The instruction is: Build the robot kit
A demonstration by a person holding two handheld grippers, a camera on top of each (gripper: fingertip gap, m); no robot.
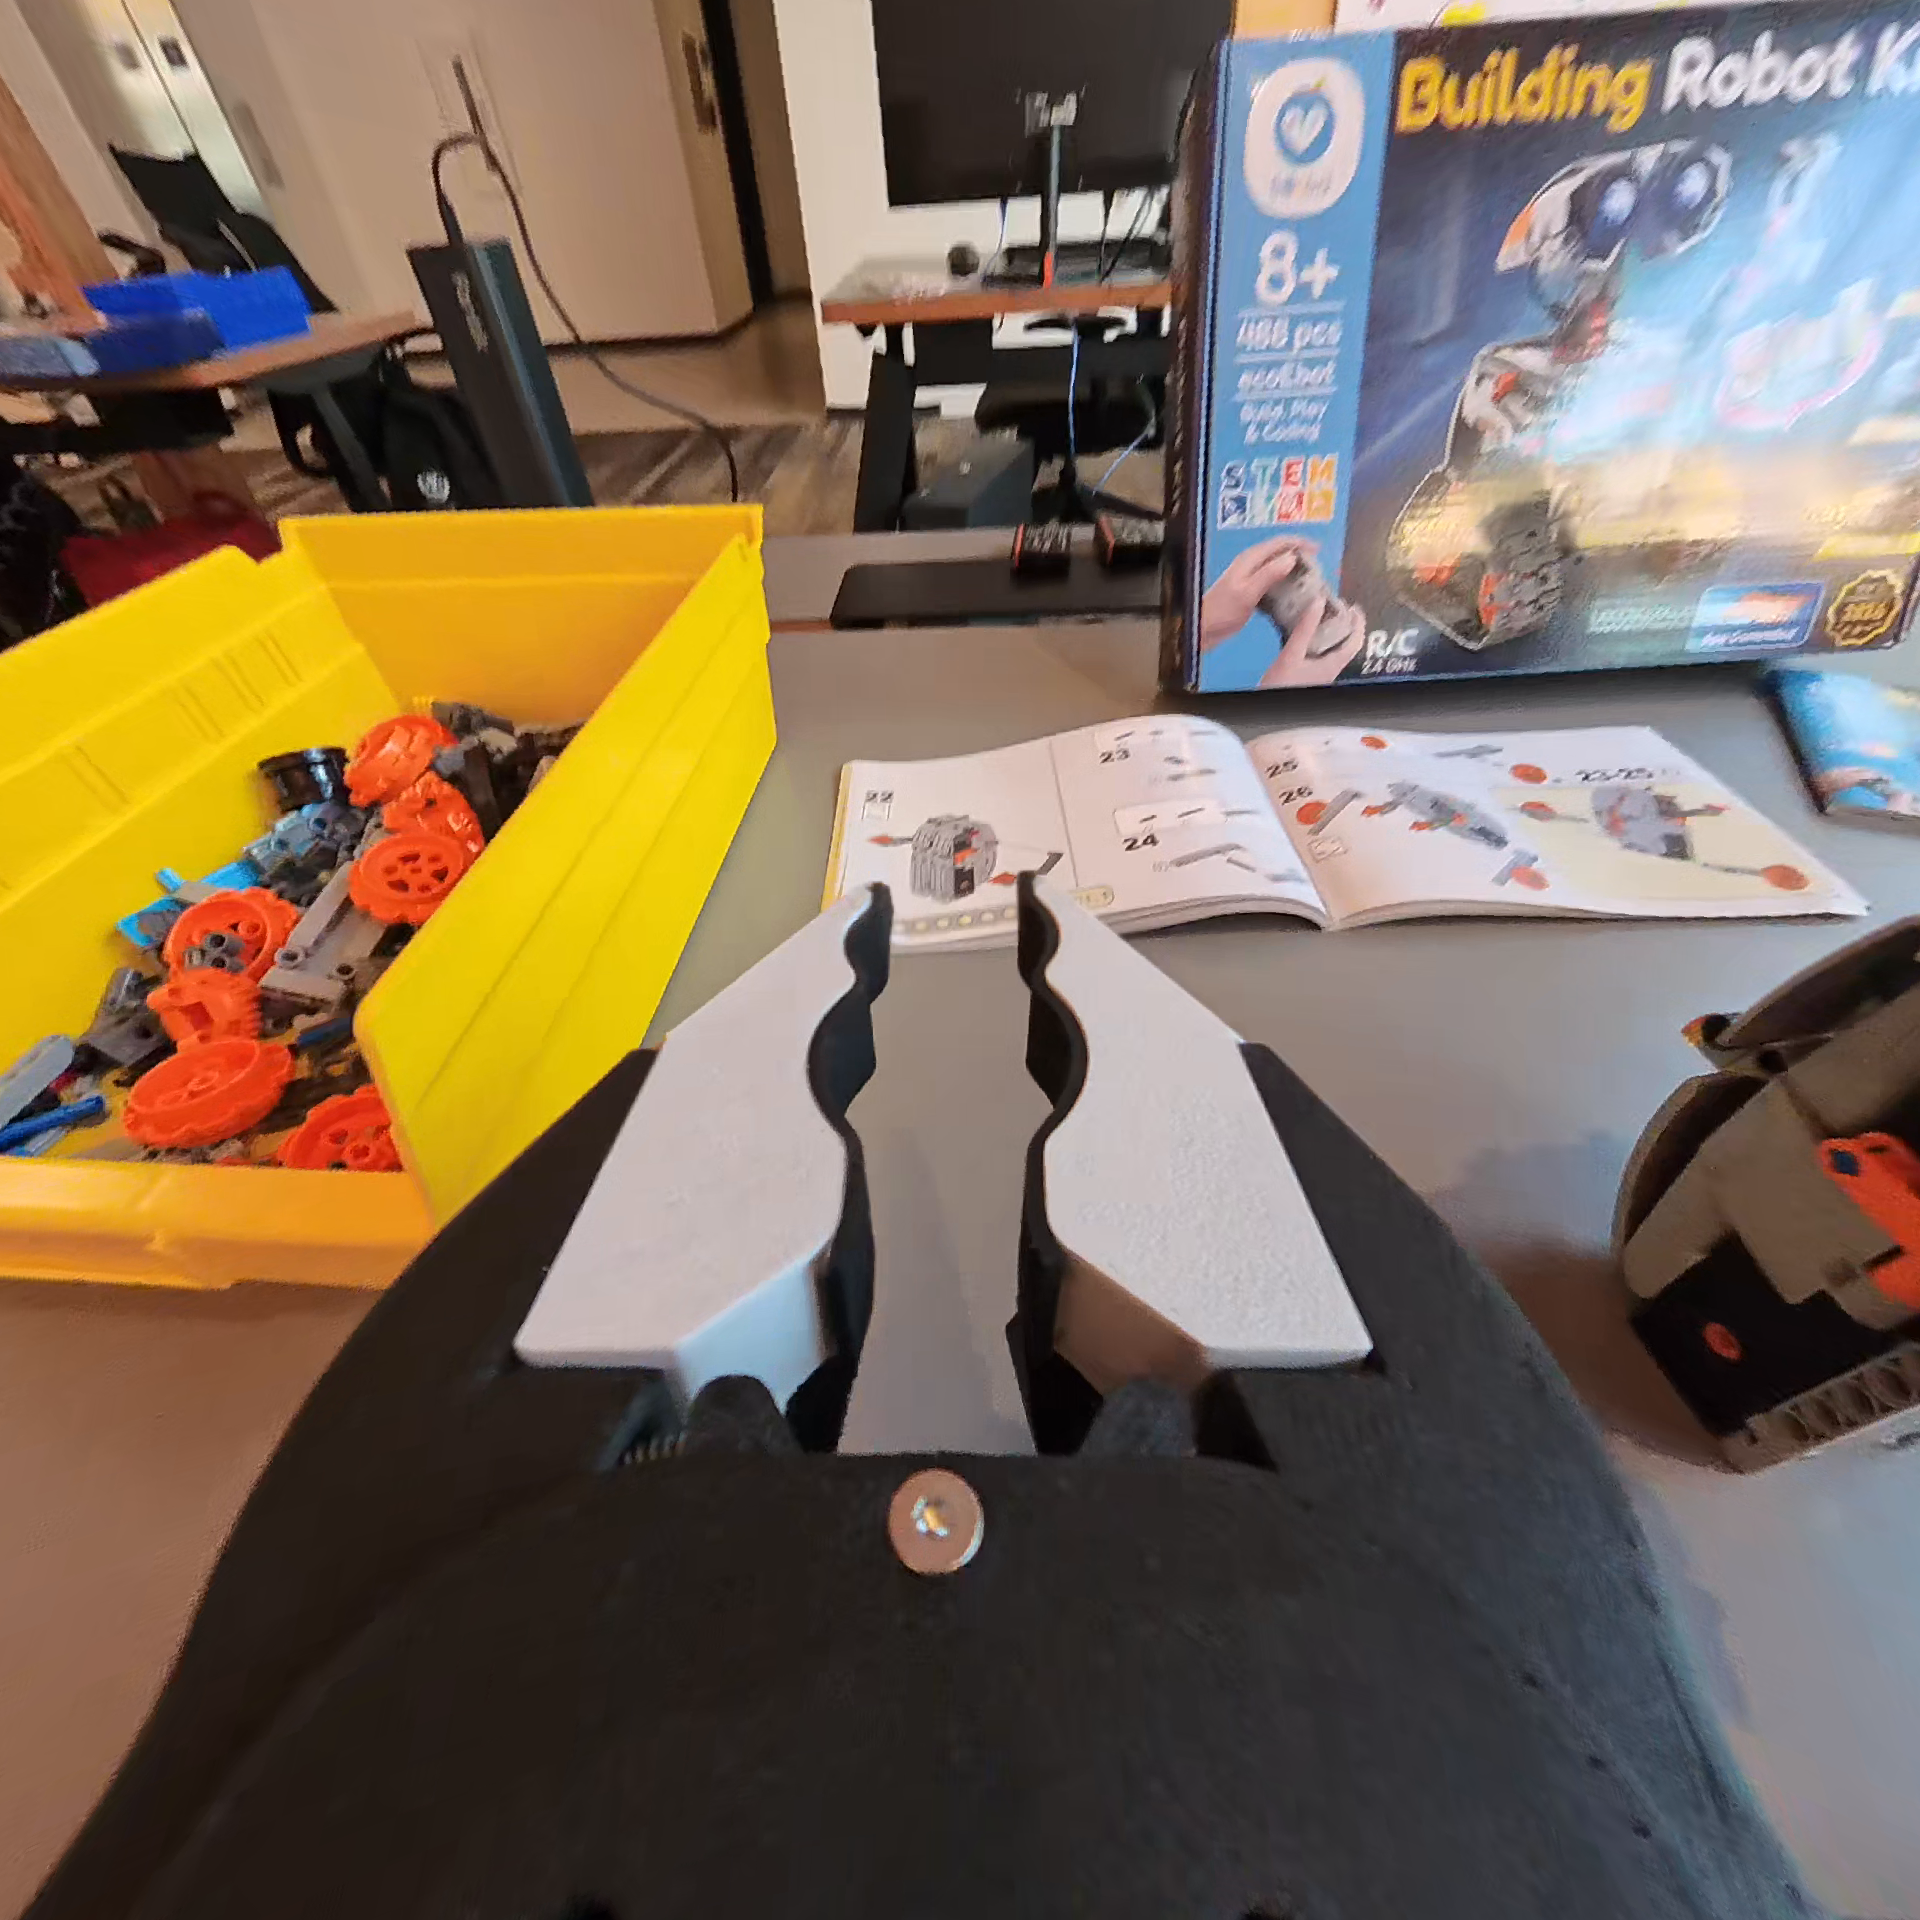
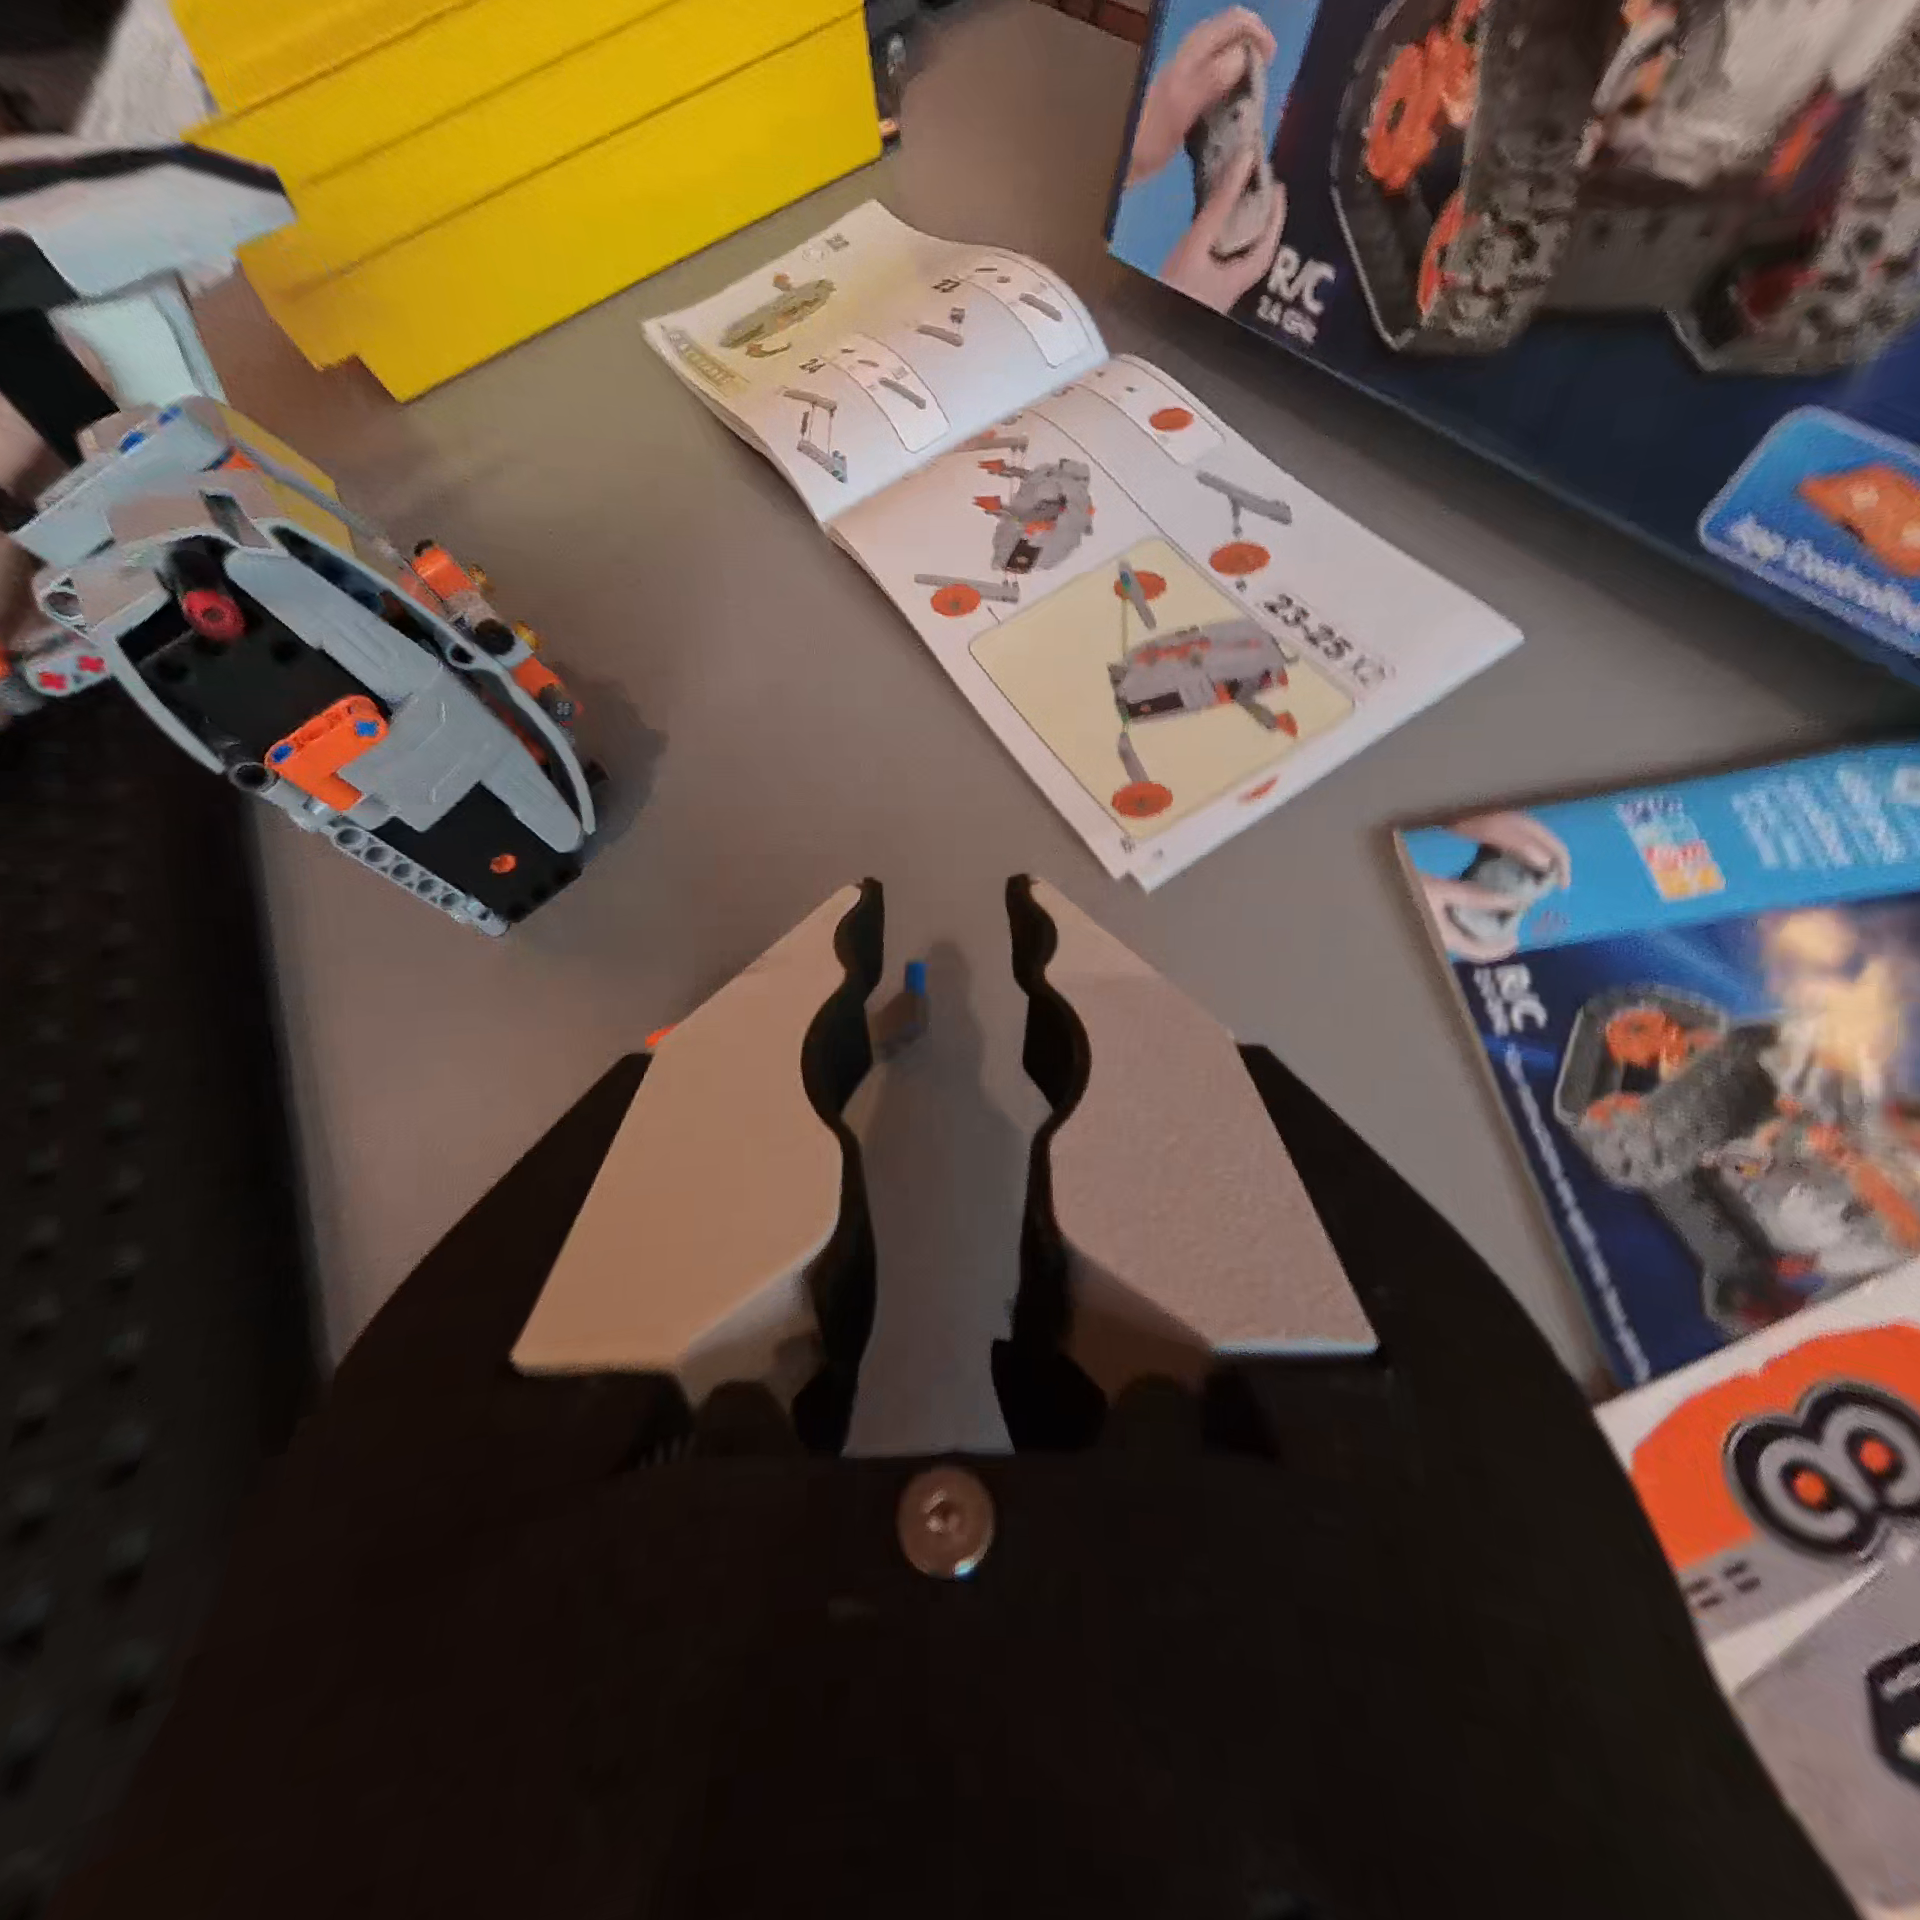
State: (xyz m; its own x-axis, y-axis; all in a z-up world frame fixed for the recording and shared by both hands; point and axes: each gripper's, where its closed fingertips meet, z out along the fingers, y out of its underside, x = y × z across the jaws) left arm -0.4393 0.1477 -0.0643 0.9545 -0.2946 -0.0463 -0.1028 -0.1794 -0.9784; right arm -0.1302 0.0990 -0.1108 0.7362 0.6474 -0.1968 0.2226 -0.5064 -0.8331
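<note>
The right tool [image 2: 943,883] is hovering with its fingers spread over a small grey piece with a blue tip [image 2: 906,1003], which is lying on the grey worktop [image 2: 790,727] between them, apparently untouched. To its left a partly built grey, black and orange model [image 2: 343,707] is resting on the worktop, with the far left tool [image 2: 135,239] just above its upper end. The left tool [image 1: 954,883] is likewise standing spread and gripping nothing, pointing toward an open instruction booklet [image 1: 1340,821] lying flat ahead. A yellow bin [image 1: 582,862] holding orange wheels [image 1: 410,868] and grey pieces is sitting to its left, the model [image 1: 1787,1236] to its right. Behind the booklet a blue kit box [image 1: 1558,353] is standing upright. Two more printed booklets [image 2: 1704,1049] are lying at the right tool's right.
</note>
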